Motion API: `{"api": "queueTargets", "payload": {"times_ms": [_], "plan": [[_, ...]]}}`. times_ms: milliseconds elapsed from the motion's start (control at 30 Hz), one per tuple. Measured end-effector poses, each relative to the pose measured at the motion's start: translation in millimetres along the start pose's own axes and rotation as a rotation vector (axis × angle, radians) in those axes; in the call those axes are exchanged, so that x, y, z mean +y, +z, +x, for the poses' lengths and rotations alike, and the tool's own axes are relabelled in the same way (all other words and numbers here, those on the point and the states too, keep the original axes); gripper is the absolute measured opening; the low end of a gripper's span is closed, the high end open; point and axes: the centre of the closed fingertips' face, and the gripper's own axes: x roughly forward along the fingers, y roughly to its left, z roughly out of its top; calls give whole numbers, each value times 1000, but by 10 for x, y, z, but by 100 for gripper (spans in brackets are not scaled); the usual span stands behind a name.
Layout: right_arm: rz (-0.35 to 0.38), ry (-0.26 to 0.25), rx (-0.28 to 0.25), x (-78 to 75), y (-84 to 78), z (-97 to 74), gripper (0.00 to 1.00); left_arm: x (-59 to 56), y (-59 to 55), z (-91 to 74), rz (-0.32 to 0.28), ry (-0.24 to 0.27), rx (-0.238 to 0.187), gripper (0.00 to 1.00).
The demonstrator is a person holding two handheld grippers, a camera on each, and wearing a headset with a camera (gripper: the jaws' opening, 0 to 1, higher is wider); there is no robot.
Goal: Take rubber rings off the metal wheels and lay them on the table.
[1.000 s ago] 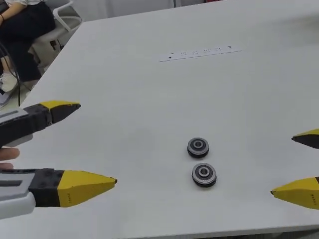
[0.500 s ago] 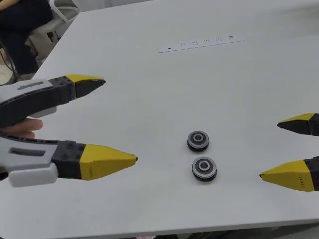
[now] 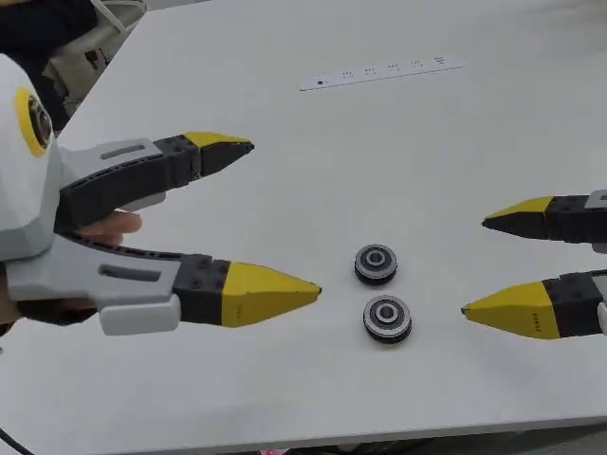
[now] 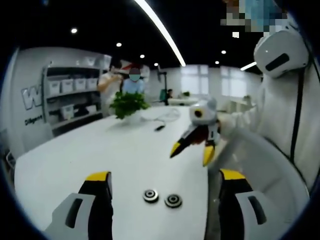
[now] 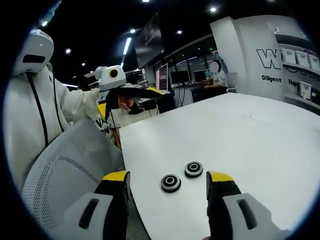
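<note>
Opposed low gripper views, wheels [image 3: 387, 318] between

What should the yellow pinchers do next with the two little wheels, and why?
Probably ease the left gripper in and close it on the near wheel to steady it. It and the right gripper are both open and hold nothing. The near wheel and the far wheel lie flat on the table between them, dark rings on.

We saw that the desk [image 3: 313, 161] had a white, smooth and matt top. The two wheels [image 3: 377, 264] [image 3: 387, 319] looked like bright, glossy metal in the middle, with dull black rubber rings [image 3: 367, 320] around them. The jaws of the left gripper [image 3: 285, 217] and the right gripper [image 3: 473, 266] seemed to be matt plastic, yellow at the tips and black behind.
</note>
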Motion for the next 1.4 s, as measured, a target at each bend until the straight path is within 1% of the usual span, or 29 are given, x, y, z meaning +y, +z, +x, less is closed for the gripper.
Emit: {"api": "queueTargets", "payload": {"times_ms": [133,200,233,367,433,500,567,633,700,767,867,900,1000,1100,1300,1400], "plan": [[-48,18,30,-22,30,68,58,27,24,75,-7,-8,-7,86],[-59,28,40,-27,38,95,58,34,20,112,1,-7,-4,86],[-69,41,52,-22,43,120,58,66,-11,142,25,2,12,86],[-102,66,73,5,60,168,56,116,-66,196,28,6,27,85],[-115,75,76,-4,66,185,54,107,-90,241,23,-11,29,84],[-126,83,83,-28,57,221,53,96,-97,277,30,-24,21,80],[-145,86,97,-26,32,261,52,99,-104,316,36,-30,17,76],[-158,92,104,-32,6,293,50,106,-130,368,40,-35,17,76],[-163,100,109,-37,-24,333,49,112,-166,418,44,-41,16,74],[-169,102,112,-44,-53,374,48,76,-223,467,52,-65,26,69],[-159,115,107,-27,-95,415,47,39,-304,540,70,-73,32,63],[-157,117,107,-23,-102,421,46,36,-314,544,70,-75,32,62],[-157,125,123,-12,-195,464,45,24,-399,572,55,-91,42,61],[-152,131,131,-19,-261,491,41,1,-497,601,53,-110,65,59],[-140,136,145,-30,-360,541,38,-29,-612,652,56,-133,88,54],[-136,135,151,-50,-409,564,35,-42,-692,687,57,-146,107,53]]}}
